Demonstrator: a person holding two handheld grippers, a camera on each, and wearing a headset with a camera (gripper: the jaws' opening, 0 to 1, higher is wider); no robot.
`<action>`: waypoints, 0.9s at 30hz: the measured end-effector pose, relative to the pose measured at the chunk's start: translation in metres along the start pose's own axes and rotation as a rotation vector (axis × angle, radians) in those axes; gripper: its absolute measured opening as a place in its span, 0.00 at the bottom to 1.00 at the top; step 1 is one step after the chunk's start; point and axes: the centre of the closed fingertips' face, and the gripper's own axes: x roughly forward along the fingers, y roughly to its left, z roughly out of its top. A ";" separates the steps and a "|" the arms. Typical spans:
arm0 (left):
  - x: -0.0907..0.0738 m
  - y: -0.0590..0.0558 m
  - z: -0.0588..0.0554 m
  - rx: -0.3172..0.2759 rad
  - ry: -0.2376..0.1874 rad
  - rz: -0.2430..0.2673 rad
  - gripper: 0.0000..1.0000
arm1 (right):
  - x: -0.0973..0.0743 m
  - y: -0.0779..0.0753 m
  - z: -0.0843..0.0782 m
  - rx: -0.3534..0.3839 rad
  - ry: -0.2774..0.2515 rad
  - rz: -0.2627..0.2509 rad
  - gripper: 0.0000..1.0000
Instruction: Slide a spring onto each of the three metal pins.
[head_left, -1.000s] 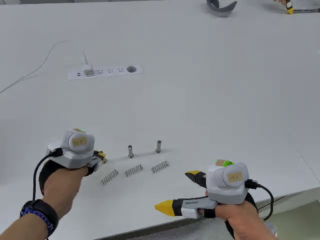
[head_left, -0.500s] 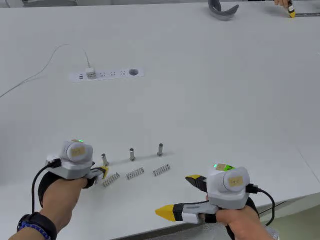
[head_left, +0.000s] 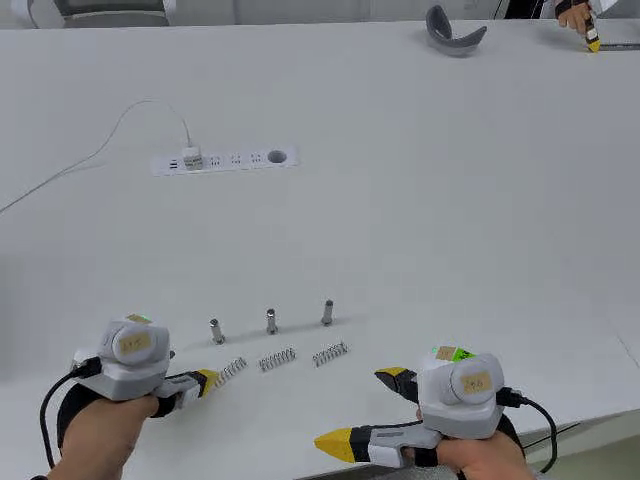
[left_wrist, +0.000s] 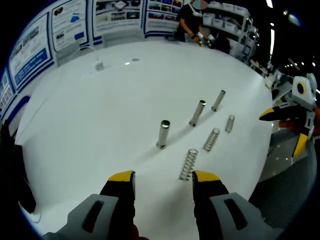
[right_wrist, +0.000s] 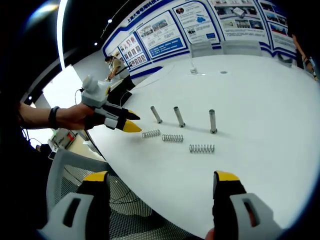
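Observation:
Three short metal pins stand upright in a row on the white table: left (head_left: 217, 331), middle (head_left: 271, 321), right (head_left: 327, 312). In front of each lies a loose spring: left (head_left: 231, 371), middle (head_left: 278, 359), right (head_left: 330, 353). My left gripper (head_left: 203, 380) is open, low over the table, with its tips just left of the left spring (left_wrist: 188, 164) and the nearest pin (left_wrist: 163, 134) ahead. My right gripper (head_left: 362, 410) is open wide near the front edge, right of the springs, holding nothing. Its view shows the right spring (right_wrist: 202, 148) and right pin (right_wrist: 212, 121).
A white power strip (head_left: 225, 159) with a plug and cable lies at mid-table. A grey curved object (head_left: 455, 28) sits at the far edge. Another person's hand holding a gripper (head_left: 585, 15) shows at the far right corner. The table's front edge (head_left: 590, 412) runs close under my right hand.
My left gripper has drawn back toward me and lower, uncovering the left pin. The right gripper has hardly moved. The head camera has tilted, shifting the scene down.

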 end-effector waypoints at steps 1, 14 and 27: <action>-0.001 0.000 -0.001 -0.001 -0.005 -0.004 0.48 | 0.000 0.000 0.000 0.000 0.000 0.000 0.86; -0.014 -0.011 -0.013 -0.010 -0.020 -0.071 0.62 | 0.003 -0.007 0.005 -0.017 -0.002 -0.006 0.86; -0.024 -0.034 -0.020 0.078 0.003 -0.139 0.68 | 0.002 -0.010 0.007 -0.023 -0.004 -0.012 0.87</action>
